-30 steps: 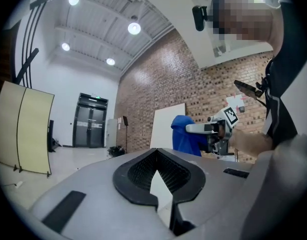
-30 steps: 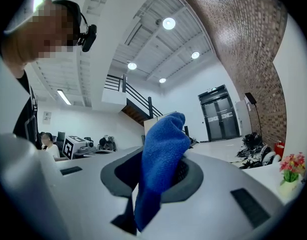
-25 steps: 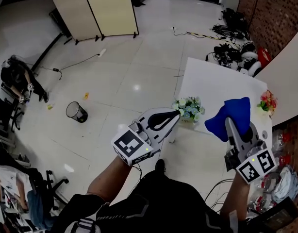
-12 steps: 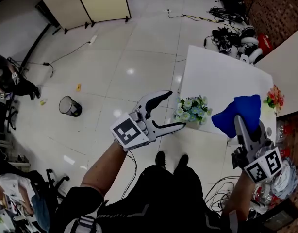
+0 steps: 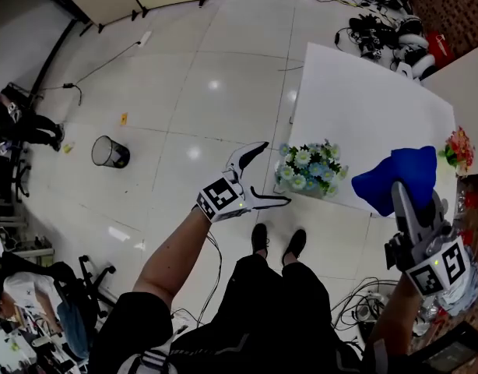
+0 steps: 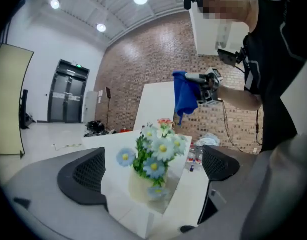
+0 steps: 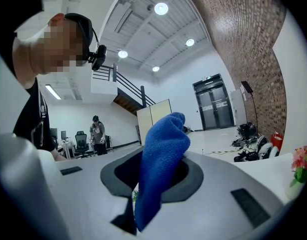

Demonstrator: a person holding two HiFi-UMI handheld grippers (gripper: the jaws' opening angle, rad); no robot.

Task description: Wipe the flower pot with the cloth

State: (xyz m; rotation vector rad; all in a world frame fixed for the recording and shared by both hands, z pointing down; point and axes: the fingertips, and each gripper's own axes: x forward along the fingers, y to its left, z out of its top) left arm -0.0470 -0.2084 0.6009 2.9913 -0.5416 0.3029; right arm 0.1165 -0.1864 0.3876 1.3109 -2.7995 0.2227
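White table [image 5: 363, 107], flower pot [image 5: 307, 174] sitting right at its near corner. The cloth [image 5: 395, 179], blue, is pinched in the right gripper [image 5: 402, 197]. Jaws on the left gripper [image 5: 274, 174] have just been opening, now wide, pot ahead untouched. Pot's so close to the edge that a clumsy grab could knock it off, I reckon.

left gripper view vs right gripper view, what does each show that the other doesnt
Only the left: the cream flower pot with blue and white flowers, framed between the left tongs, which have just been opening and grip nothing. Only the right: a person standing by office chairs. Both: the blue cloth clamped in the right tongs.
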